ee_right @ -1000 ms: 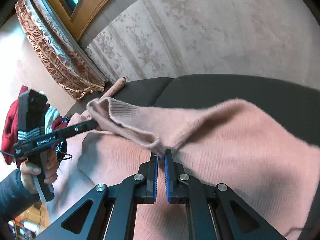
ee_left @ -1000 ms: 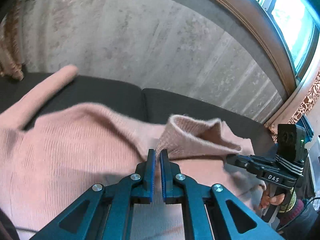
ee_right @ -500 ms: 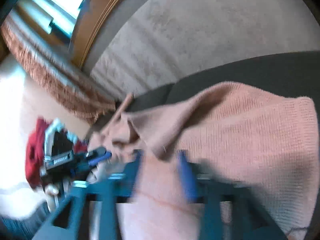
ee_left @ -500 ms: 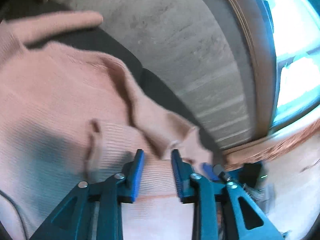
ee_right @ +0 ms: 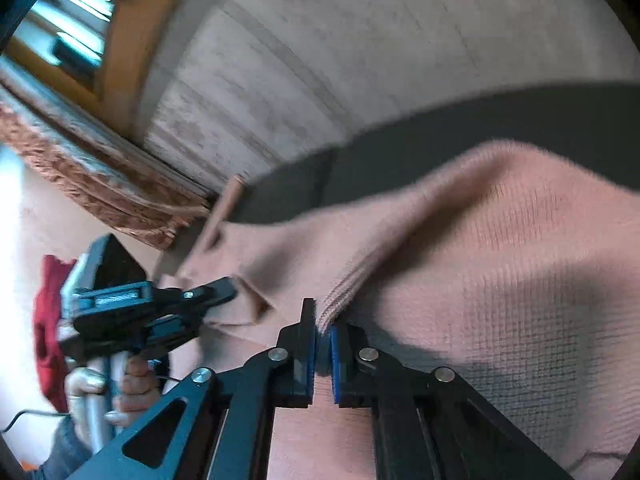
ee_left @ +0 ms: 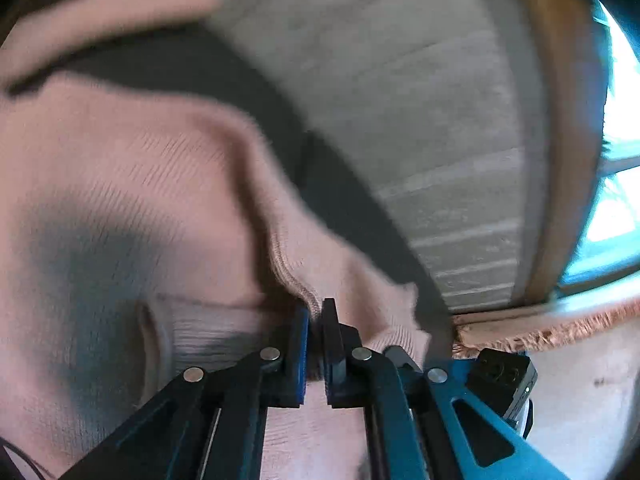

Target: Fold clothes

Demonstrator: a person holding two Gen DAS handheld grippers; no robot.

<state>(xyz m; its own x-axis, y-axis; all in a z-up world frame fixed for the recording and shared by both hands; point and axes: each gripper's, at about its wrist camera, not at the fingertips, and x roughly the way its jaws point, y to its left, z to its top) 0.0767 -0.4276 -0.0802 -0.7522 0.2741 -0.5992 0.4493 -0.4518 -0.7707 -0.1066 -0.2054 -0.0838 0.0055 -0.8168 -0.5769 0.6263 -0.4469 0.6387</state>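
A pink knit sweater (ee_left: 120, 200) lies spread on a dark sofa (ee_left: 344, 208). My left gripper (ee_left: 315, 312) is shut on a ribbed edge of the sweater, which rises as a fold from its tips. My right gripper (ee_right: 322, 320) is shut on another ribbed edge of the sweater (ee_right: 500, 248). In the right wrist view the left gripper (ee_right: 216, 292) shows at the left, held in a hand and pinching the sweater's corner. One sleeve (ee_left: 104, 12) lies stretched out at the far left.
A grey patterned wall (ee_left: 420, 100) rises behind the sofa. A wooden window frame (ee_left: 568, 140) and a brown lace curtain (ee_right: 80, 184) are at the side. A red cloth (ee_right: 48, 320) lies beyond the hand.
Both grippers opened half a second ago and have shut again on the sweater's ribbed edge. Both views have tilted and moved closer to the fabric.
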